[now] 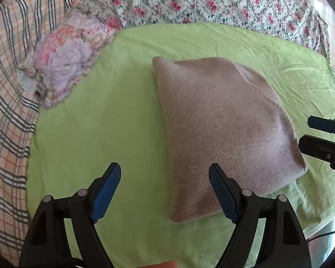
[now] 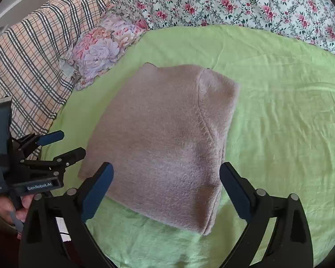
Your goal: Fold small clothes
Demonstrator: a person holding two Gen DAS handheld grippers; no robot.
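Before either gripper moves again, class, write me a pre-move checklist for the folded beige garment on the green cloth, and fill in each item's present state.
1. Left gripper open and holding nothing: ok.
2. Right gripper open and holding nothing: ok.
3. Beige garment lies folded as a compact rectangle: ok.
4. Garment rests wholly on the green cloth, no edge hanging off it: ok.
5. Garment lies apart from the floral bundle at the cloth's far left: ok.
6. Layers underneath are even and sleeves tucked in: cannot tell, the top layer hides them.
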